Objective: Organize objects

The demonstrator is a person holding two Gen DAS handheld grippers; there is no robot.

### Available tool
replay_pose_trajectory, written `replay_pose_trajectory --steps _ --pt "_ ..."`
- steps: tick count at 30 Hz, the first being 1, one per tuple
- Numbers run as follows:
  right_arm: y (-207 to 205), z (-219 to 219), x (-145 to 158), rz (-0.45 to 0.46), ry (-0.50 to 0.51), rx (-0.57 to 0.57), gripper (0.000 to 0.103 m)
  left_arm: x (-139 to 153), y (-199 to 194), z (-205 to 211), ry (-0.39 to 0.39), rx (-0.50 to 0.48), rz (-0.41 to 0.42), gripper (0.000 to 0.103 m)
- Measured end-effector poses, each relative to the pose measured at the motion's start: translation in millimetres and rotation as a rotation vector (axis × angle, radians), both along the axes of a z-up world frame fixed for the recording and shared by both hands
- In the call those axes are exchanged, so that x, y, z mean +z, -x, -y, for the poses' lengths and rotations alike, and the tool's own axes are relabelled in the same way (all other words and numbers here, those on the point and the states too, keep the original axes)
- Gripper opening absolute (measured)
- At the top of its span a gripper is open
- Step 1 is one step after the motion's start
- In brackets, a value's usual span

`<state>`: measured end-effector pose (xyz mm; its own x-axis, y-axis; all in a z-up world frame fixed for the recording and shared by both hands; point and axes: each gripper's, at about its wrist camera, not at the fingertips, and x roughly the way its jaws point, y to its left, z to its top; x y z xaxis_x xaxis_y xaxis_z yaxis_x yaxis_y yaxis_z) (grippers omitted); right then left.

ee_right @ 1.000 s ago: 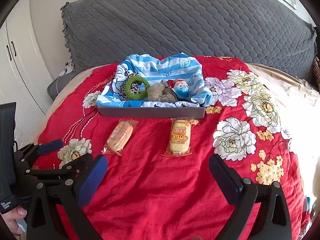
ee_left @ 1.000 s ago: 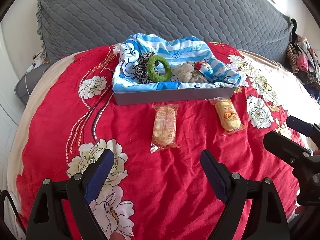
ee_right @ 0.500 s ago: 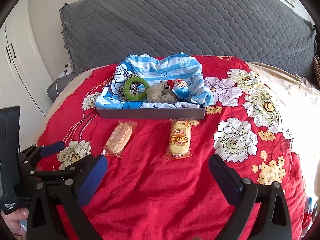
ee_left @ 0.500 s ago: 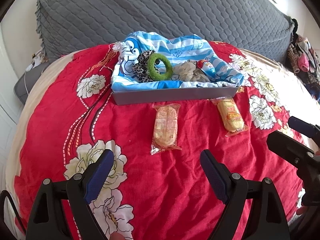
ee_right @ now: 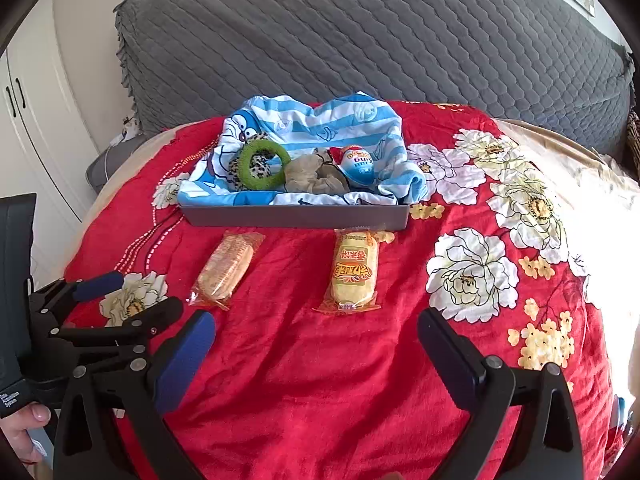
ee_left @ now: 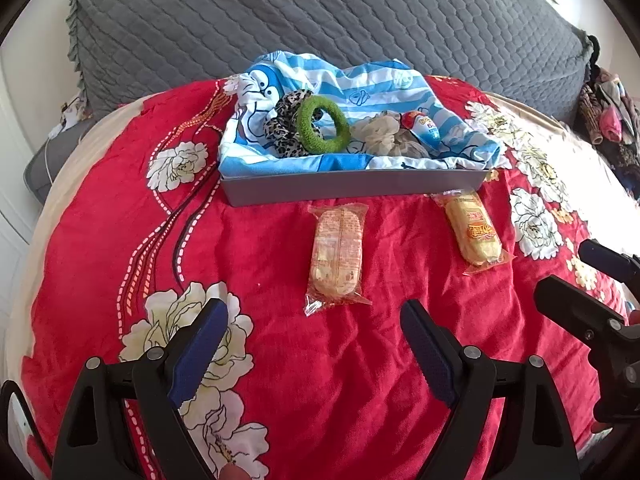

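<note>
Two wrapped snack cakes lie on the red flowered blanket in front of a grey tray (ee_left: 352, 190) (ee_right: 296, 216). The left cake (ee_left: 337, 254) (ee_right: 226, 268) shows its pale back; the right cake (ee_left: 474, 232) (ee_right: 354, 270) shows its orange label. The tray is lined with a blue striped cloth (ee_left: 360, 88) and holds a green scrunchie (ee_left: 322, 129) (ee_right: 263, 165), a leopard scrunchie (ee_left: 284, 128), a beige scrunchie (ee_left: 380, 134) and a chocolate egg (ee_left: 426, 126) (ee_right: 357, 162). My left gripper (ee_left: 314, 344) hovers open just short of the left cake. My right gripper (ee_right: 316, 350) hovers open short of the right cake.
A grey quilted headboard cushion (ee_left: 320, 16) rises behind the tray. White cupboard doors (ee_right: 28, 120) stand at the left, a pile of clothes (ee_left: 608, 116) at the far right. A person's fingers (ee_right: 24, 428) hold the left gripper's handle.
Both views have crept slightly; the tray and cakes sit a little lower and more to the left in frame. Nothing on the bed has moved and both grippers stay open.
</note>
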<state>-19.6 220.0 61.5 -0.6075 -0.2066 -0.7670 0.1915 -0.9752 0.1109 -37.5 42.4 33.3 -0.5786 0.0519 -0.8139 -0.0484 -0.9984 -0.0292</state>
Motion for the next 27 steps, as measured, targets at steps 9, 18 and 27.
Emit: replay_pose_trajectory --steps 9,18,27 --pt "15 1 -16 0.027 -0.016 -0.012 0.102 -16 18 0 -0.014 0.001 0.018 0.089" --pt "37 0 -33 0.046 -0.038 -0.022 0.102 -37 41 0 -0.031 0.005 0.041 0.089" --pt "54 -3 -45 0.06 -0.034 -0.038 0.102 -54 56 5 -0.041 0.016 0.064 0.089"
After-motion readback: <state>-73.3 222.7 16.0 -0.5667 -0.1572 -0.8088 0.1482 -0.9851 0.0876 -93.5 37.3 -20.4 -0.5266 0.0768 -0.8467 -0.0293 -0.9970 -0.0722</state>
